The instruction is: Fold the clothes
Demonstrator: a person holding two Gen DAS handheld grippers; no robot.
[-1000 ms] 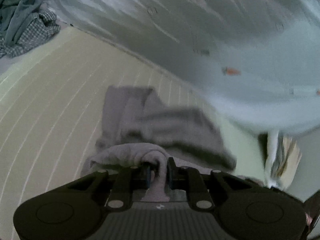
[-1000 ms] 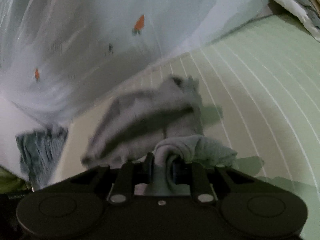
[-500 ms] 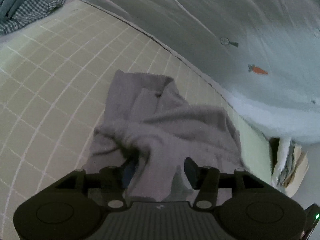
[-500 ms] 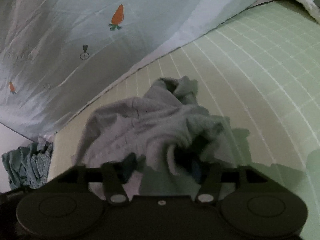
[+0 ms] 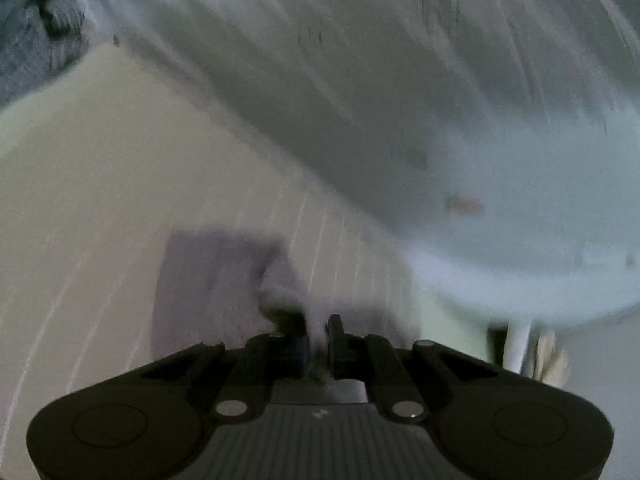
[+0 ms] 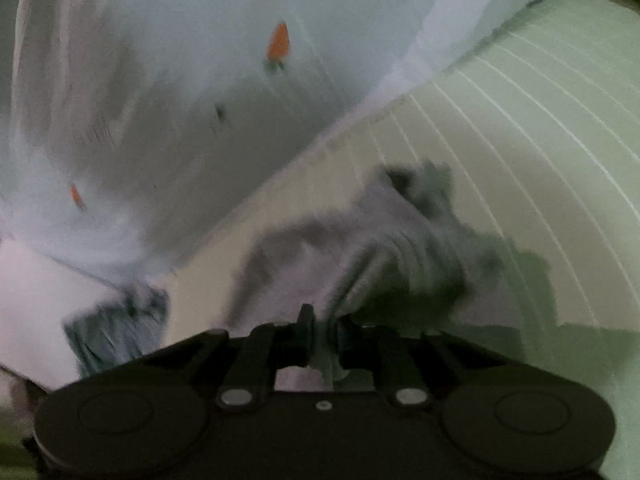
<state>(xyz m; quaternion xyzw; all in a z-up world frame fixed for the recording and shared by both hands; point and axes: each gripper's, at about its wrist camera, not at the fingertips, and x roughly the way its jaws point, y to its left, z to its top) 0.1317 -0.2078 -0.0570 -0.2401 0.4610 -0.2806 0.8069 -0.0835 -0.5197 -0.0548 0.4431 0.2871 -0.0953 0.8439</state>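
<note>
A crumpled grey garment (image 5: 208, 280) lies on the pale green gridded mat (image 5: 88, 184). It also shows in the right wrist view (image 6: 360, 248) on the same mat (image 6: 540, 128). My left gripper (image 5: 317, 340) is shut on a fold of the grey garment at its near edge. My right gripper (image 6: 322, 328) is shut on another fold of the same garment. Both views are blurred by motion.
A pale blue sheet with small carrot prints (image 5: 440, 100) (image 6: 200, 80) borders the mat's far side. A bluish checked cloth pile lies at the far left (image 5: 28, 48) and shows at the lower left in the right wrist view (image 6: 116, 328). Folded light cloths sit at the right (image 5: 536, 352).
Half a second ago both grippers were open over the garment. Now both are shut on folds of it, and the views are blurred by motion.
</note>
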